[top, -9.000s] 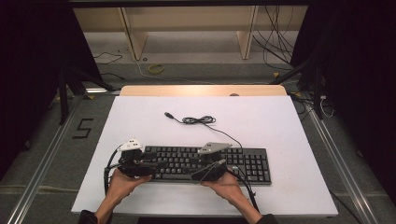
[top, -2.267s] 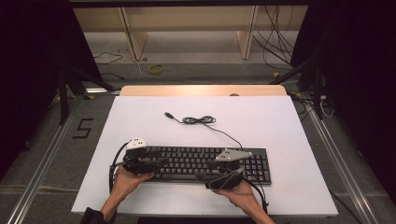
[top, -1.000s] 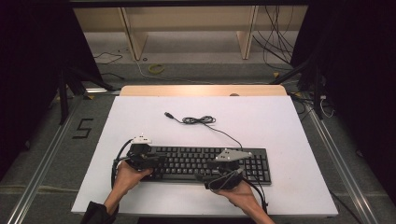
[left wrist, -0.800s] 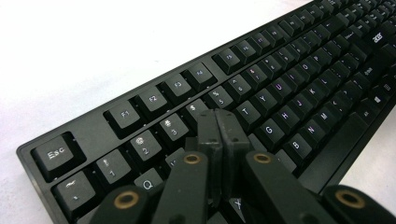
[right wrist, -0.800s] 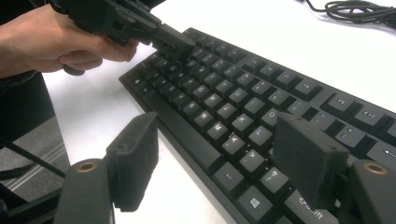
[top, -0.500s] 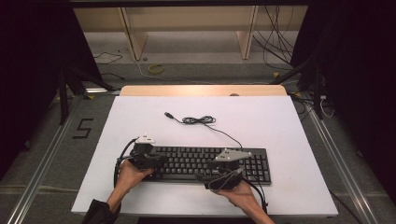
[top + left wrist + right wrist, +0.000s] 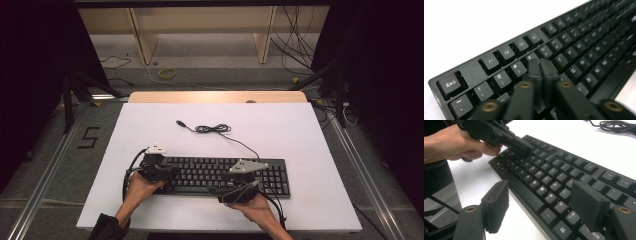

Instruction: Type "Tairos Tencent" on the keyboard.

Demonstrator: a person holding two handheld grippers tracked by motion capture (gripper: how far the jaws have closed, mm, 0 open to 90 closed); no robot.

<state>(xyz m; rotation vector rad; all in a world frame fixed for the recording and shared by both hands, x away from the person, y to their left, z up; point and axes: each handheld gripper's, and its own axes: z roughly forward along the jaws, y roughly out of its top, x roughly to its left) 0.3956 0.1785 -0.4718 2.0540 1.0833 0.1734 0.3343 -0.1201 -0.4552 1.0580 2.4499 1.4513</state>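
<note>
The black keyboard (image 7: 220, 175) lies flat on the white worktop (image 7: 300, 135), at about 6 o'clock from the middle of it, close to my edge, with its long side running from 9 to 3 o'clock. My left tongs (image 7: 540, 67) rest on its left part: the two jaws are pressed together with nothing between them, and their joined tip sits on the keys just below the number row, near the 4 and the 5. Compared with nine seconds ago, the left tongs have gone from the left end of the keyboard a little inward onto the keys, and my right hand (image 7: 260, 210) has slid from the middle toward 3 o'clock; in the last second neither hand has changed place. The left jaws have just opened by a very small amount, but nothing is between them, so I judge this is a tap on a key and no grasp. My right tongs (image 7: 539, 205) are spread wide and hang over the near edge of the keyboard, around the bottom row, without pinching anything; I think they only wait or steady. Farther out, the keyboard's cable (image 7: 215, 129) goes toward 12 o'clock and lies in a small coil with the plug (image 7: 180, 122) free on the worktop, well apart from both hands. Nothing stands in the way of the keys. Beyond the worktop, at 12 o'clock, is a wooden shelf (image 7: 200, 25) with loose wires on the floor.
</note>
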